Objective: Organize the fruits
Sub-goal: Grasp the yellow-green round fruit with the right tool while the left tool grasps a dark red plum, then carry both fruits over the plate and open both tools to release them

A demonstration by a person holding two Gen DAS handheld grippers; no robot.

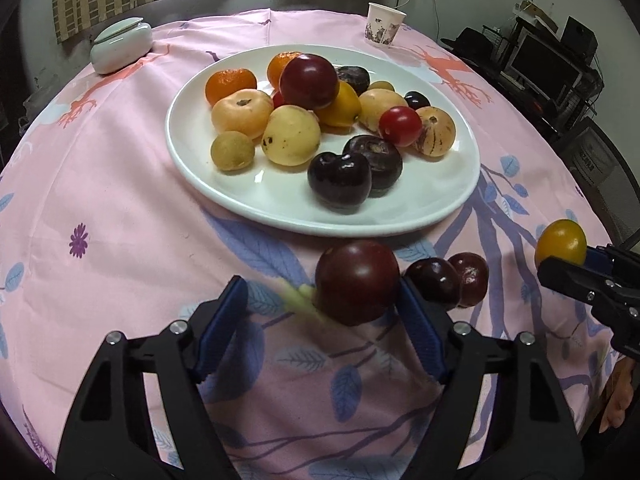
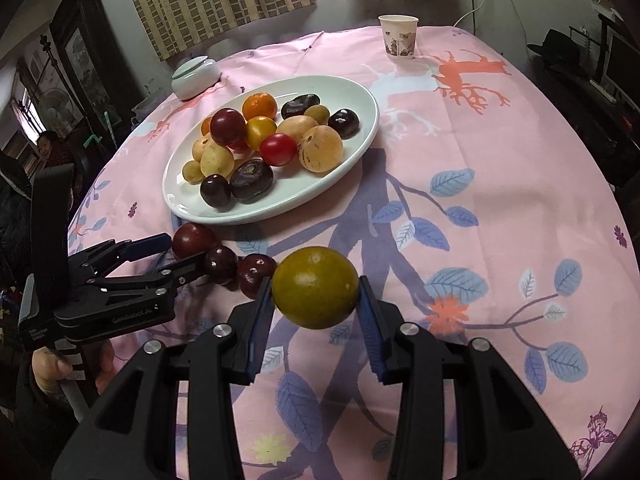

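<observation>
Right gripper [image 2: 316, 292]: your blue pads clamp a round yellow-green fruit [image 2: 315, 286], lifted clear of the worktop [image 2: 500, 184] in its pink leaf-print cloth.
Left gripper [image 1: 322, 308]: your jaws stand apart around a round dark red plum [image 1: 356, 282]; the right pad is at it, the left pad is well clear.
Beside it: two dark cherries [image 1: 448, 280] lie on the cloth, touching.
Oval white plate [image 1: 192, 128]: just beyond, heaped with mixed fruits.
</observation>
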